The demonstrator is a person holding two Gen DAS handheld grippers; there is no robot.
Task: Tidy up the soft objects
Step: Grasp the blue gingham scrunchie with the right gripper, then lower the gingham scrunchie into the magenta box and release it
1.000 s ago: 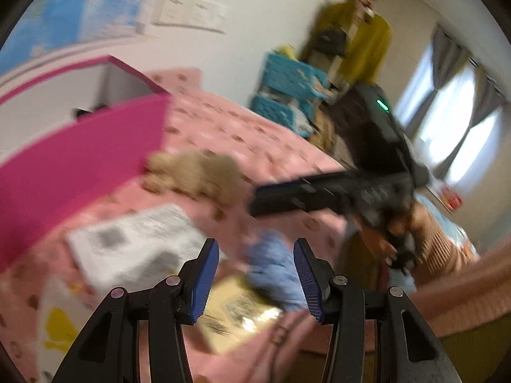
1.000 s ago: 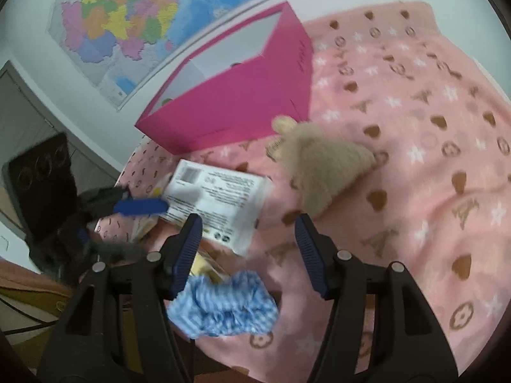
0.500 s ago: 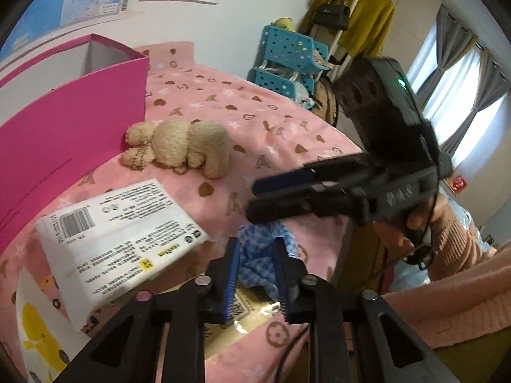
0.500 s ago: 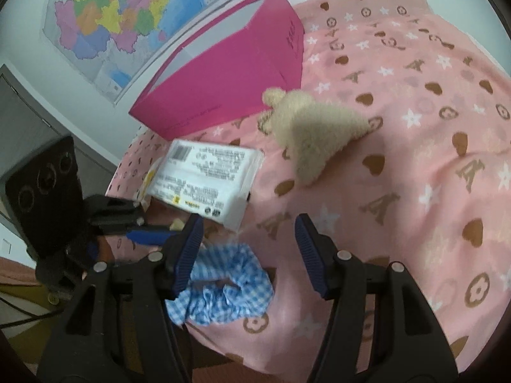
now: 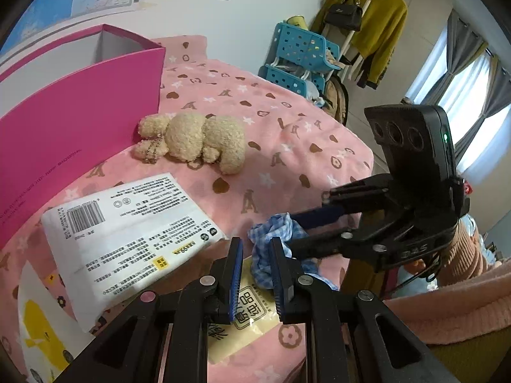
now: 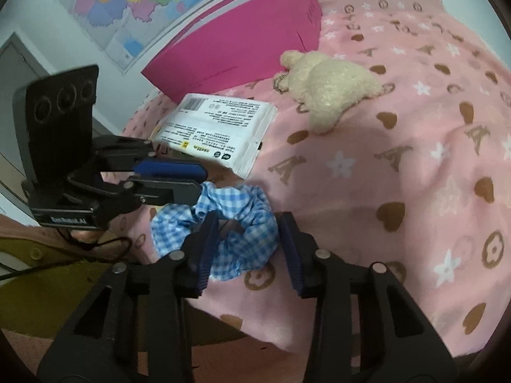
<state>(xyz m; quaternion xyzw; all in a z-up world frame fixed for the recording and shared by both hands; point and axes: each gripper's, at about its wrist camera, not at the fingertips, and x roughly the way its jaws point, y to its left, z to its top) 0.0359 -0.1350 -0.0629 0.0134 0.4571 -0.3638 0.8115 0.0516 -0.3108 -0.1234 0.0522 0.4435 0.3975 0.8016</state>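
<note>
A blue checked scrunchie (image 6: 236, 220) lies near the front edge of the pink bed (image 6: 415, 159). My left gripper (image 5: 255, 265) is nearly shut, with its fingers pinching one edge of the scrunchie (image 5: 271, 236). My right gripper (image 6: 249, 236) is open with its fingers on either side of the scrunchie's other half. A beige plush bear (image 5: 194, 137) lies on its side further back, beside an open pink box (image 5: 73, 121); both also show in the right wrist view, the bear (image 6: 329, 86) and the box (image 6: 242, 38).
A white tissue pack (image 5: 127, 220) lies left of the scrunchie, over a yellow packet (image 5: 249, 312) and a white-yellow bag (image 5: 38, 328). Blue plastic baskets (image 5: 300, 60) and hanging clothes (image 5: 373, 16) stand past the bed.
My left gripper has closed from wide open onto the scrunchie's edge. My right gripper has come down and forward until its fingers straddle the scrunchie.
</note>
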